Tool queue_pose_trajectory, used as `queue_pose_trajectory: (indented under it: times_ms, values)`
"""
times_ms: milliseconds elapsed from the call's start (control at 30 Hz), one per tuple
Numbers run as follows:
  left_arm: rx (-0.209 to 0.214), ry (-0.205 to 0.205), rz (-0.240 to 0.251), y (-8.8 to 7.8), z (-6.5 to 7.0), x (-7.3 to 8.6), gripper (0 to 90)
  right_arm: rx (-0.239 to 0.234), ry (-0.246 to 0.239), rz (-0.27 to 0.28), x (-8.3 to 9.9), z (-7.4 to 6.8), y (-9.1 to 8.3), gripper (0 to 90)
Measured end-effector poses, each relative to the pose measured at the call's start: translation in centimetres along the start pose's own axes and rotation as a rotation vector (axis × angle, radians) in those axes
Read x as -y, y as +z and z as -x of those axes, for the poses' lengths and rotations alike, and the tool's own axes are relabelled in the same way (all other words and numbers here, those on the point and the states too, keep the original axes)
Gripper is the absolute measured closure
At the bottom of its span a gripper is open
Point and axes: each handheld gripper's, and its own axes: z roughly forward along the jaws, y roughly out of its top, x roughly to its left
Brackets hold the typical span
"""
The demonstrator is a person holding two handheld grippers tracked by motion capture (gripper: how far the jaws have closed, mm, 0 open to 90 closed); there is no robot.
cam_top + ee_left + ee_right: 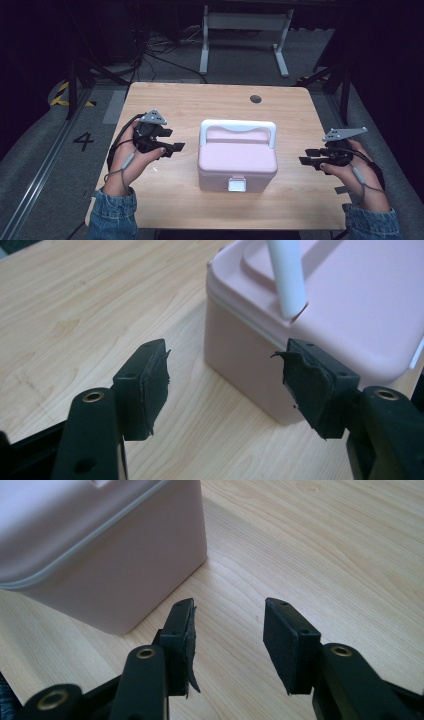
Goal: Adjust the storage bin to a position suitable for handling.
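A pink lidded box [237, 160] with a white handle [238, 126] and a white front latch [236, 184] stands closed in the middle of the wooden table [200, 105]. My left gripper [172, 141] is open, held left of the box and apart from it. In the left gripper view the box [340, 315] lies just beyond the open left gripper [225, 380], with its handle [287, 275] rising from the lid. My right gripper [306, 156] is open to the right of the box. The right gripper view has the box [95, 545] up left, ahead of the open right gripper [227, 635].
A round cable hole [255, 98] sits near the table's far edge. Beyond the table stand a white frame [245, 30] and cables on the grey floor. Bare tabletop lies on both sides of the box and in front of it.
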Motion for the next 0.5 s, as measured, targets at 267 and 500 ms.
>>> queue_pose_trajectory:
  times_ms: [267, 500]
  values:
    - [0.061, 0.018, 0.073, 1.0, 0.4, -1.1, 35.1, 0.009, 0.01, -0.011, 0.8, -0.1, -0.1, 56.5]
    - [0.079, 0.028, 0.174, 3.4, 1.6, -2.1, 34.0, 0.015, 0.019, -0.021, 1.2, -0.3, -0.1, 55.5]
